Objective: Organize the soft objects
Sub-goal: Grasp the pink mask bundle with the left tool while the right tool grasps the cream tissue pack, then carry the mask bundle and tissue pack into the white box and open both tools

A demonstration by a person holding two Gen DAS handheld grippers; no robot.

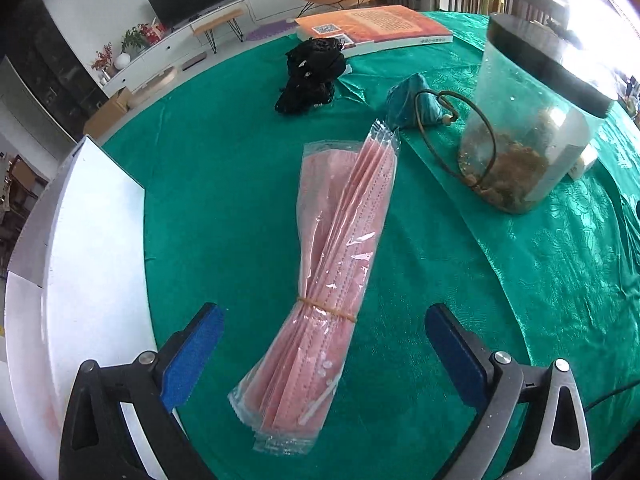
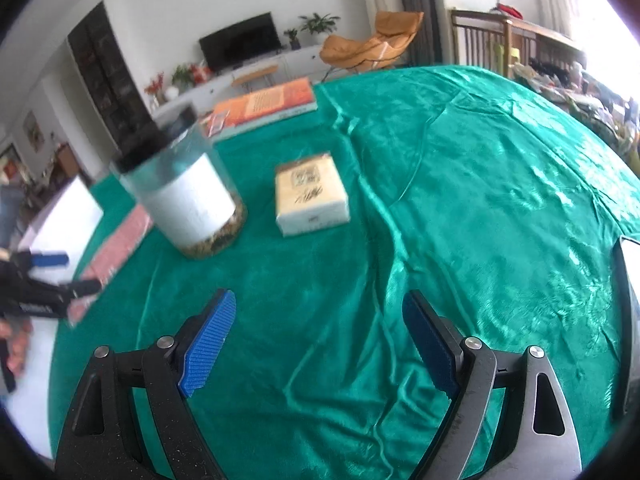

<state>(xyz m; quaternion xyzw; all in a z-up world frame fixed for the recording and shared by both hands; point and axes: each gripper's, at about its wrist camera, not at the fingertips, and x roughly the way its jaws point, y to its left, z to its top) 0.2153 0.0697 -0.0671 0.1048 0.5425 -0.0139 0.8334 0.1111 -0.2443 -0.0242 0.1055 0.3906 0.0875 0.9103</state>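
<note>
A bundle of pink face masks (image 1: 332, 276) in clear wrappers, bound by a rubber band, lies on the green tablecloth (image 1: 224, 184). My left gripper (image 1: 324, 344) is open with its blue pads on either side of the bundle's near end, not touching it. A black soft bundle (image 1: 312, 76) and a small teal pouch (image 1: 408, 104) with a cord lie farther back. My right gripper (image 2: 318, 340) is open and empty over bare cloth. The right wrist view also shows the masks (image 2: 116, 252) and the left gripper (image 2: 64, 276) at far left.
A glass jar (image 1: 532, 120) with a black lid stands right of the masks, also in the right wrist view (image 2: 184, 200). An orange book (image 1: 372, 28) lies at the back. A white box (image 1: 76, 264) sits at the left. A small cream box (image 2: 310, 198) lies mid-table.
</note>
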